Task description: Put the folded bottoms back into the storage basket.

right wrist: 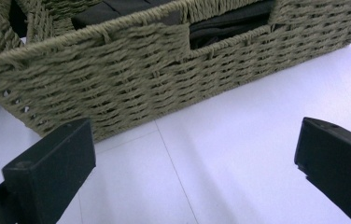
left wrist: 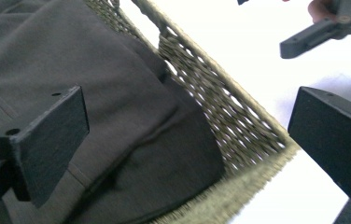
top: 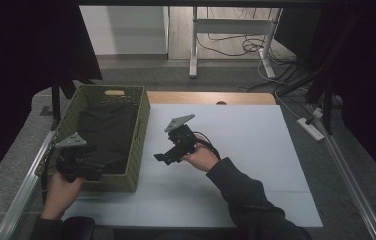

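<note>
A green woven basket (top: 143, 125) stands on the left part of the white table (top: 256, 150), with a dark folded cloth (top: 107, 132) lying inside. My left gripper (top: 95, 162) hovers at the basket's near left corner, open and holding nothing. In the left gripper view its spread jaws (left wrist: 187, 112) straddle the basket's rim (left wrist: 239, 130) above the cloth (left wrist: 117, 93). My right gripper (top: 165, 157) is over the table just right of the basket, open and empty. In the right gripper view it (right wrist: 194, 140) faces the basket's side wall (right wrist: 131, 74) and handle slot, where the cloth (right wrist: 229, 23) shows.
A strip of wooden tabletop (top: 211, 97) shows behind the white surface. Metal rails run along the left (top: 21, 195) and right (top: 348, 175) sides. On the floor beyond are a desk frame (top: 194, 45), cables and a power strip (top: 311, 128). Dark curtains hang at both sides.
</note>
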